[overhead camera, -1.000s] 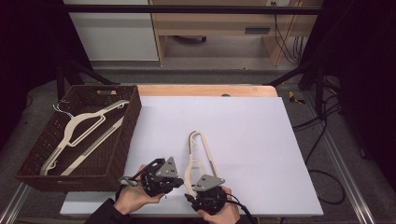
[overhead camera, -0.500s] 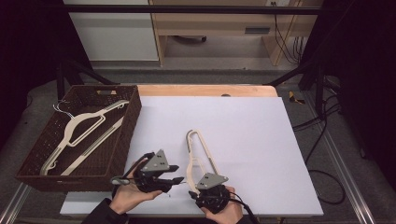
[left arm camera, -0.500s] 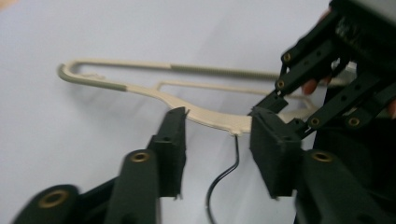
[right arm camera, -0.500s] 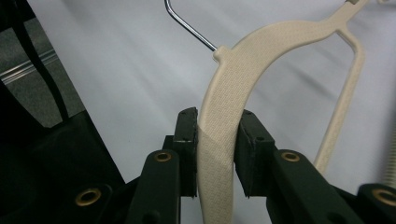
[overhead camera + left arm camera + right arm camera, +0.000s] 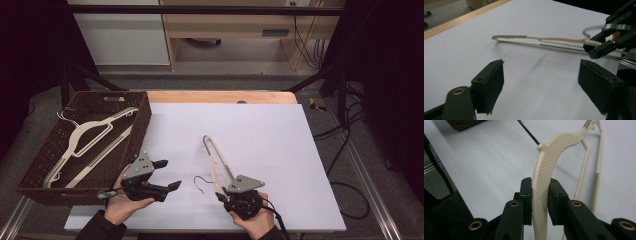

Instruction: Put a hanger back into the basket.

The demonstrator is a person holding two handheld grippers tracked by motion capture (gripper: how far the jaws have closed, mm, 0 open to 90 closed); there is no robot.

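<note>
Cream plastic hanger [image 5: 216,161] lies on the white desk [image 5: 280,150], its near arm clamped in the right tool [image 5: 226,196]. Left of the hanger, the left tool [image 5: 167,175] has just been opening, nothing between. Farther left sits a wicker basket [image 5: 142,117]; beyond the hanger, grey floor [image 5: 225,80].

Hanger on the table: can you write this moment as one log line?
right gripper: shut on hanger | left gripper: open, just released | basket: holds second hanger
</note>
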